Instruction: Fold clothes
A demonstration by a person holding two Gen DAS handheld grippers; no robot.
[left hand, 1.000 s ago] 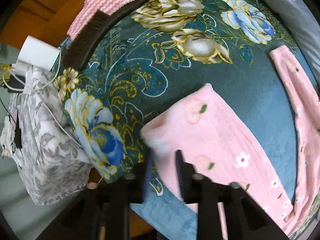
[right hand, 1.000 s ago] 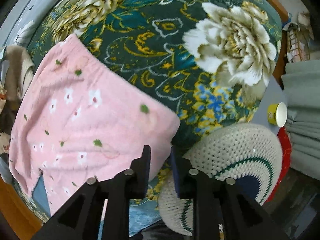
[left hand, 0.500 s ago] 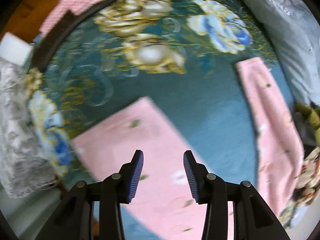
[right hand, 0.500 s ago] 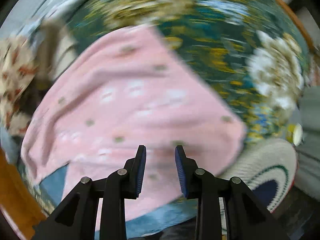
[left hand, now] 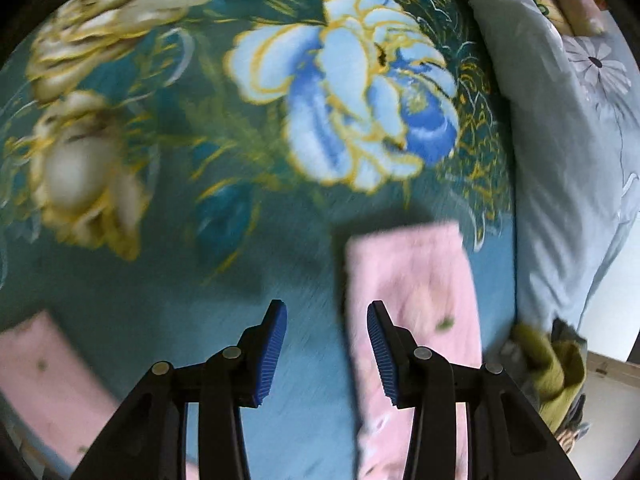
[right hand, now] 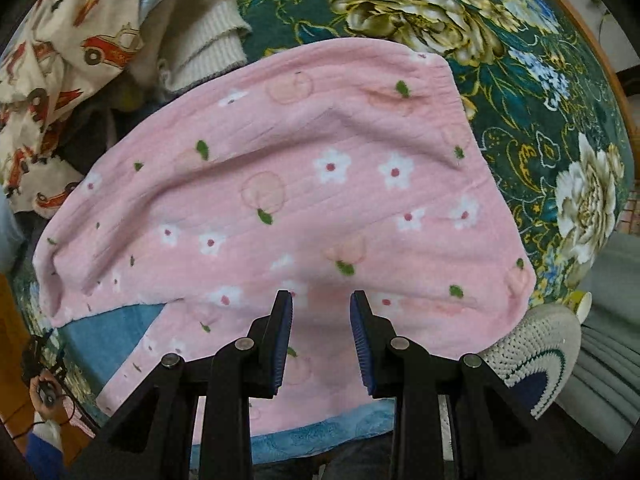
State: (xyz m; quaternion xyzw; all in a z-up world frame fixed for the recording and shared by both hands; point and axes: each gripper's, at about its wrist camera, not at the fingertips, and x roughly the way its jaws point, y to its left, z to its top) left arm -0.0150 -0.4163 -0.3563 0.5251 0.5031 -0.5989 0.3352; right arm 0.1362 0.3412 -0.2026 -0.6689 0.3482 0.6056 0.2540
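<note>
1. Hovering over the bed, the left gripper (left hand: 327, 354) has its jaws spread wide and holds nothing; its blue pads (left hand: 274, 354) frame bare teal floral blanket (left hand: 200, 184).
2. Pink floral trousers (right hand: 304, 200) lie flat on that blanket, the task's garment. In the left wrist view one pink leg (left hand: 412, 304) sits just ahead and right of the left gripper, partly behind its right finger, and another pink piece (left hand: 44, 376) lies well to its left; this view is blurred.
3. Right gripper (right hand: 321, 344) is also wide apart and empty, poised over the near part of the trousers, which spread ahead and to both sides.
4. A pile of other clothes (right hand: 68, 60) lies ahead-left of the right gripper, and a knitted white cushion (right hand: 532, 352) sits to its right.
5. A grey-blue quilt (left hand: 560, 160) lies right of the left gripper.
</note>
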